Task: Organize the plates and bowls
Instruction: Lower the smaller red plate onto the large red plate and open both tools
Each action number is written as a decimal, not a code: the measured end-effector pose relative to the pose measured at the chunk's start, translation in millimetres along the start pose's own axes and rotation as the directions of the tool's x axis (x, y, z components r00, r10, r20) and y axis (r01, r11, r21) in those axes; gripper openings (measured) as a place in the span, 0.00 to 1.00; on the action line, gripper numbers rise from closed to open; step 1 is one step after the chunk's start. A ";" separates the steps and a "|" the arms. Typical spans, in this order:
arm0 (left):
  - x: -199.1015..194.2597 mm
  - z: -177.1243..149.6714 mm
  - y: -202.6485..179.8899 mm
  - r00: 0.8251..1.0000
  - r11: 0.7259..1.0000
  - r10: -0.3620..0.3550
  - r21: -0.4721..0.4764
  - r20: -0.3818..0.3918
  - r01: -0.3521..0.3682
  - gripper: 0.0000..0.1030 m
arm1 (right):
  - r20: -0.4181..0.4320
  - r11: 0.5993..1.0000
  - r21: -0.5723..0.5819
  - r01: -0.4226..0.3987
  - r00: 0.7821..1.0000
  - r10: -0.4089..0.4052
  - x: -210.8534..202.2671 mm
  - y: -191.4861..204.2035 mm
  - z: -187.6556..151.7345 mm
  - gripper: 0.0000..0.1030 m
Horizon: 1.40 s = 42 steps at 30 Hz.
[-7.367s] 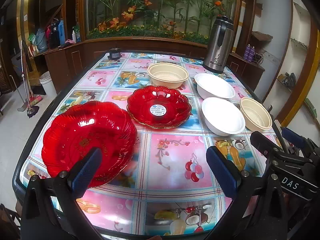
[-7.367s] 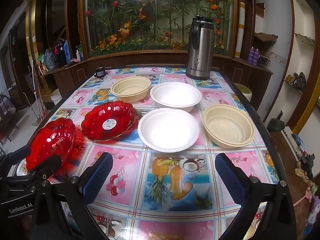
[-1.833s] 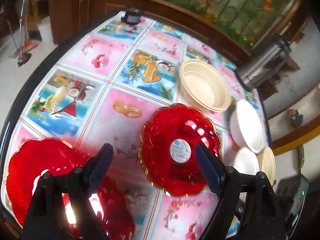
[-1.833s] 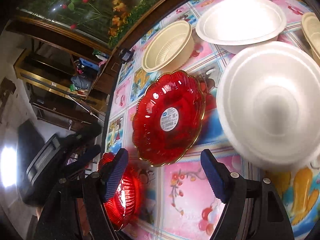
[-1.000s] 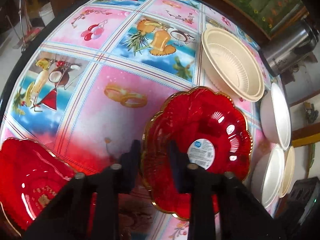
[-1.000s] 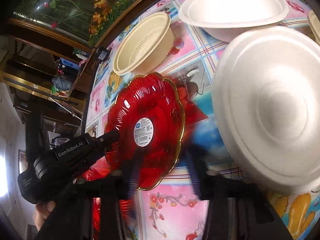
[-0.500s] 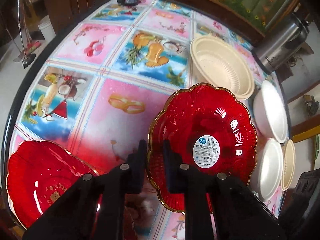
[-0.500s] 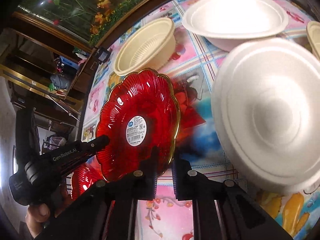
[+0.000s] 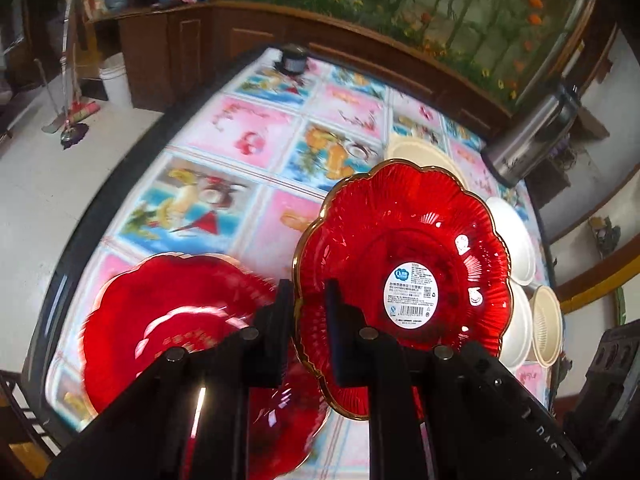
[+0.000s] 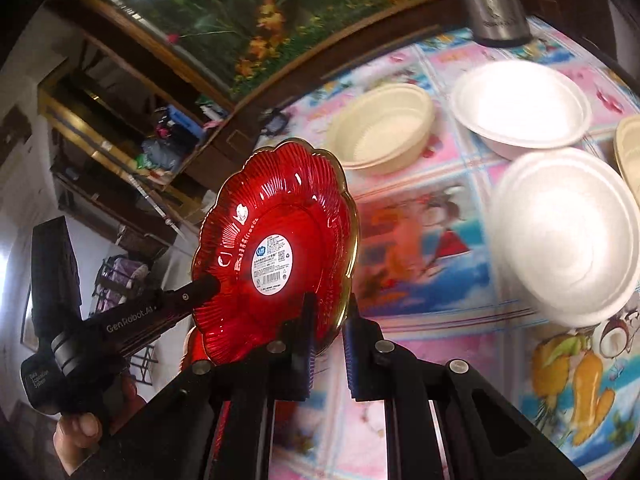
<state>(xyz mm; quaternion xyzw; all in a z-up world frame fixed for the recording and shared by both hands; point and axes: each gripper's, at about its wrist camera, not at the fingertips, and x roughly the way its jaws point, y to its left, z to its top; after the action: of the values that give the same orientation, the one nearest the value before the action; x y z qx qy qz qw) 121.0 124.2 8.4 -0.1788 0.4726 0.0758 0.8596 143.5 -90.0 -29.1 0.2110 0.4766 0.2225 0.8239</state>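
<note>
Two red, gold-rimmed plates (image 9: 404, 264), white and cream bowls (image 10: 520, 104), pink-and-blue fruit-print tablecloth (image 9: 256, 136).

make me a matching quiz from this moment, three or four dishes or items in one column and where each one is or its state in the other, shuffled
Things:
1. red scalloped plate with a white sticker
2. plain red scalloped plate
3. steel thermos jug
4. left gripper

States:
A. lying on the tablecloth, at the near edge
B. shut on a plate rim
C. lifted and tilted, pinched on two sides
D. standing at the table's far end

Pairs: 1-C, 2-A, 3-D, 4-B
</note>
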 end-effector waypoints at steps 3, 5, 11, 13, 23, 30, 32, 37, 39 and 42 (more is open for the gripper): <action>-17.3 -10.5 21.3 0.999 1.000 0.013 -0.027 0.034 -0.012 0.13 | -0.002 0.999 -0.043 -0.023 1.000 0.023 -3.8 20.9 -10.7 0.11; -25.0 -18.8 39.6 0.999 0.998 0.017 -0.055 0.041 -0.015 0.13 | -0.012 0.997 -0.072 -0.037 0.999 0.036 -3.8 34.4 -20.1 0.11; -27.2 -46.2 84.0 0.999 0.991 0.045 -0.129 0.021 -0.042 0.13 | -0.074 0.987 -0.148 -0.063 0.996 0.052 12.7 66.1 -47.2 0.11; -21.7 -54.9 97.2 0.998 0.987 0.056 -0.153 0.003 -0.055 0.13 | -0.101 0.984 -0.166 -0.063 0.994 0.046 21.0 73.4 -55.9 0.11; 6.0 -76.0 123.6 0.992 0.977 0.101 -0.179 -0.072 -0.112 0.13 | -0.201 0.974 -0.224 -0.020 0.979 -0.026 59.4 85.3 -87.2 0.11; 11.3 -79.6 127.5 0.989 0.977 0.130 -0.159 -0.077 -0.140 0.13 | -0.229 0.972 -0.237 -0.001 0.972 -0.055 68.3 87.4 -93.3 0.13; 11.9 -80.6 127.9 0.987 0.976 0.143 -0.155 -0.076 -0.153 0.13 | -0.234 0.970 -0.245 0.000 0.971 -0.059 69.1 88.1 -93.7 0.14; 14.9 -81.8 131.2 0.984 0.972 0.145 -0.169 -0.100 -0.160 0.13 | -0.256 0.968 -0.249 -0.001 0.965 -0.065 74.4 91.8 -94.9 0.15; 14.1 -81.5 130.9 0.984 0.972 0.145 -0.174 -0.100 -0.161 0.15 | -0.257 0.966 -0.258 0.005 0.964 -0.074 73.5 93.9 -95.1 0.17; 11.8 -81.3 131.3 0.985 0.970 0.137 -0.186 -0.104 -0.154 0.17 | -0.264 0.963 -0.269 -0.009 0.962 -0.064 72.0 97.9 -93.9 0.33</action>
<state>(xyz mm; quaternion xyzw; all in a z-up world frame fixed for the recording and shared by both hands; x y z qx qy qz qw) 24.2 214.3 -72.3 -0.2295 0.5131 0.1759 0.8081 76.8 43.2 -66.9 0.0586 0.5531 0.2999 0.7750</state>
